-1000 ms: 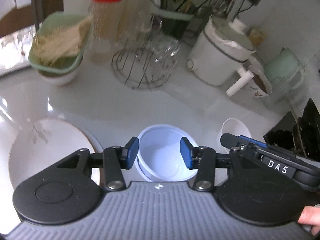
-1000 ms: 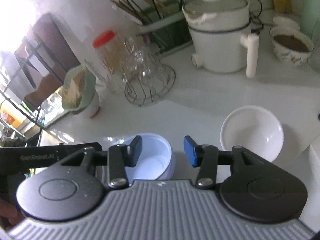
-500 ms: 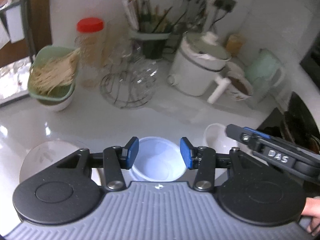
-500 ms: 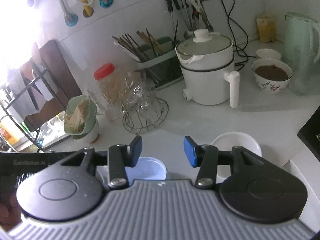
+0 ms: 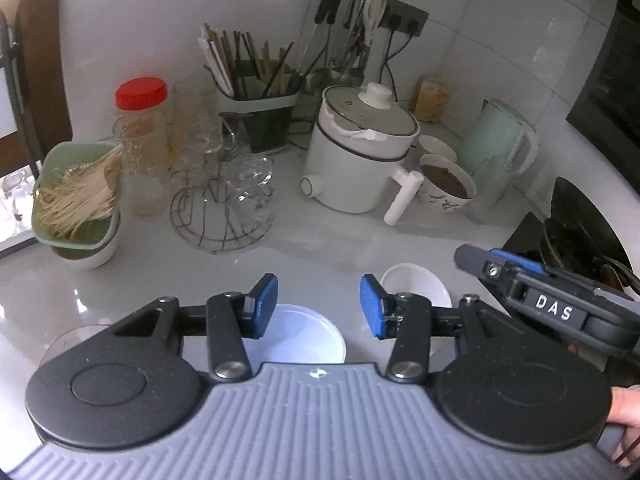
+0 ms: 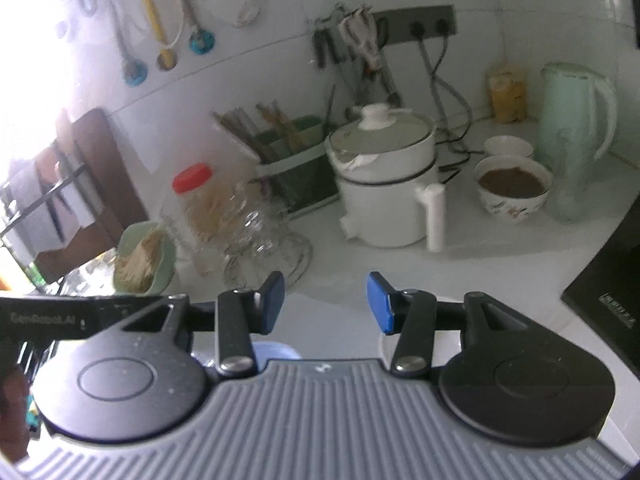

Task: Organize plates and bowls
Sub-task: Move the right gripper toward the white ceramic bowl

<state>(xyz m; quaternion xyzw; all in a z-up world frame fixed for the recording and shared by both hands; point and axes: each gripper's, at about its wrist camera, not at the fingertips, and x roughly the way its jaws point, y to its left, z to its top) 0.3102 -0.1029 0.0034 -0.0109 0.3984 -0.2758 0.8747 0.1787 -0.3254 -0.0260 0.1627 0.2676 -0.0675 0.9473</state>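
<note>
Home kitchen, white counter (image 5: 320, 240), electric pot (image 5: 360, 160), kettle (image 6: 572, 120)

glossy white countertop (image 5: 344, 248); wire metal rack (image 5: 218, 216); clear glass cups (image 5: 250, 184).

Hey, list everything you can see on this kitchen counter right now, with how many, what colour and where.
blue bowl: one, pale blue, counter, below the left gripper
white bowl: one, white, right of the blue bowl
plate: one, white, near left, mostly hidden
cooker: one, white, back centre
kettle: one, mint green, back right
patterned bowl: one, brown contents, beside the cooker
jar: one, red lid, back left
glass rack: one, wire, holding clear glasses
chopstick holder: one, green, by the wall
green basket: one, far left
left gripper: jaws open
right gripper: jaws open
</note>
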